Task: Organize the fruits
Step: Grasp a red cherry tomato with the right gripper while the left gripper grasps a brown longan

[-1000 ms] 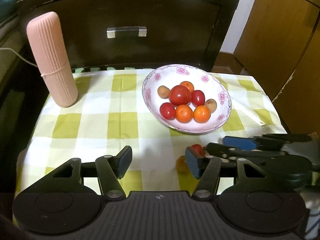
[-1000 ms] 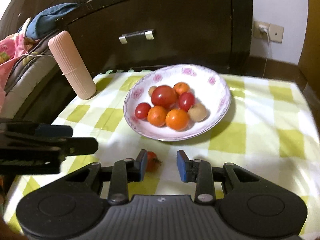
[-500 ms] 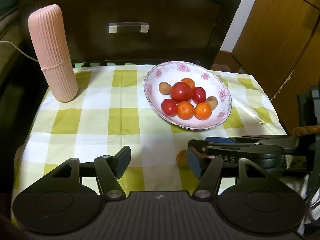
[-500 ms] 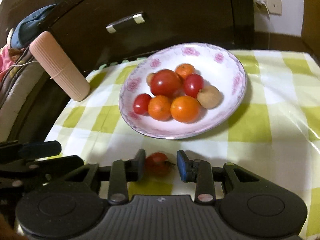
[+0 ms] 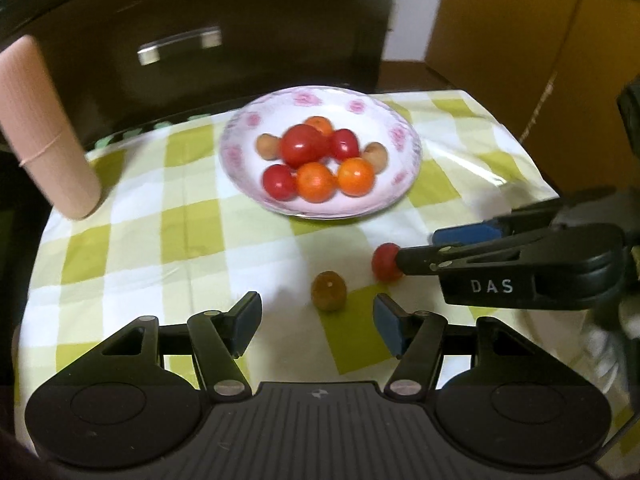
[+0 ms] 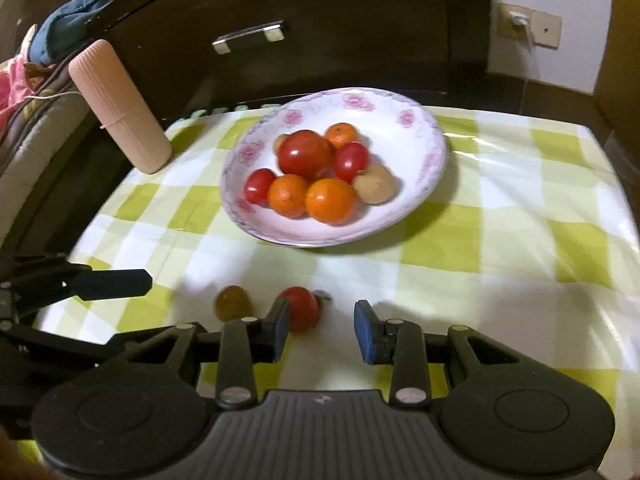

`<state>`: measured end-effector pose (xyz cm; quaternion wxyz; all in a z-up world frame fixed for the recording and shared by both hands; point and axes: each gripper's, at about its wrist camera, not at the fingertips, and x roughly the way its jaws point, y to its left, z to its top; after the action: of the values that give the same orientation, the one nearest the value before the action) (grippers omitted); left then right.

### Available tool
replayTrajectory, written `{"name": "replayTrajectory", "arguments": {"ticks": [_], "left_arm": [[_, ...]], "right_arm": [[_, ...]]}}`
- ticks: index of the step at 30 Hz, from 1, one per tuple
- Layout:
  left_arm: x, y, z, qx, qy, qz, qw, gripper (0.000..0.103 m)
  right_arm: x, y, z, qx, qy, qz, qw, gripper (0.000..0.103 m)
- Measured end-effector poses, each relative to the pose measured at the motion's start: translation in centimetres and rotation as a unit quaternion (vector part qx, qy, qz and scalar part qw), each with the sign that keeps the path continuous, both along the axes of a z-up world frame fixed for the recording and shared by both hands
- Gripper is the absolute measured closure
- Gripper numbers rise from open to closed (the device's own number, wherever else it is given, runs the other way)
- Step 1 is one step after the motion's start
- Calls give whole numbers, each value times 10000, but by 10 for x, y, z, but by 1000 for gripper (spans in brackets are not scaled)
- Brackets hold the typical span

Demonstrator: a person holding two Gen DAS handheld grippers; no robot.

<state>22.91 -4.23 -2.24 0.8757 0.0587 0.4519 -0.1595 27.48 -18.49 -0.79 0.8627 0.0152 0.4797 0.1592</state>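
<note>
A white plate with pink flowers (image 5: 400, 133) (image 6: 402, 118) holds several tomatoes, oranges and brown fruits. Two fruits lie loose on the checked cloth in front of it. A small brown fruit (image 5: 329, 290) (image 6: 234, 302) sits just ahead of my left gripper (image 5: 316, 328), which is open, with the fruit in line with the gap and untouched. A small red tomato (image 5: 385, 263) (image 6: 301, 309) lies between the tips of my right gripper (image 6: 322, 330) (image 5: 426, 248), close against its left finger. The right jaws are opening, and the right pad stands clear of the tomato.
A pink ribbed cylinder (image 5: 48, 132) (image 6: 120, 108) stands at the cloth's back left corner. A dark cabinet with a metal drawer handle (image 5: 180, 44) rises behind the table. Bedding (image 6: 24, 80) lies left, and a wooden door (image 5: 540, 40) stands right.
My left gripper has shifted so the brown fruit now lies in front of its gap. The right jaws have spread a little, and the tomato now sits by the left finger.
</note>
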Motion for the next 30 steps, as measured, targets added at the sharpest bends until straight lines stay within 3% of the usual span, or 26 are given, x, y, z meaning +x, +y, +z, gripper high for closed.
{"name": "replayTrajectory", "arguments": {"ticks": [7,10,11,15,30], "left_arm": [[15,-10,-21,-76,73,-47,9999,36],[21,-10,-30,-85,213,62,9997,47],[21,-11,-32,-83,250,73,9996,56],[21,-11,-30,-136,145,108,9997,67],[25,-12,-33,27,146,54,9999,62]], "right_arm": [[-2,-15,0,-84,35,-151,9998,71],[-1,-19,4,-18,-9,-173,9998,71],[-1,-20,6,23,-31,-159,9999,71],[-3,-14,9,66,-125,23,9999,70],[-7,-8,-4,190,-34,217,9996,67]]}}
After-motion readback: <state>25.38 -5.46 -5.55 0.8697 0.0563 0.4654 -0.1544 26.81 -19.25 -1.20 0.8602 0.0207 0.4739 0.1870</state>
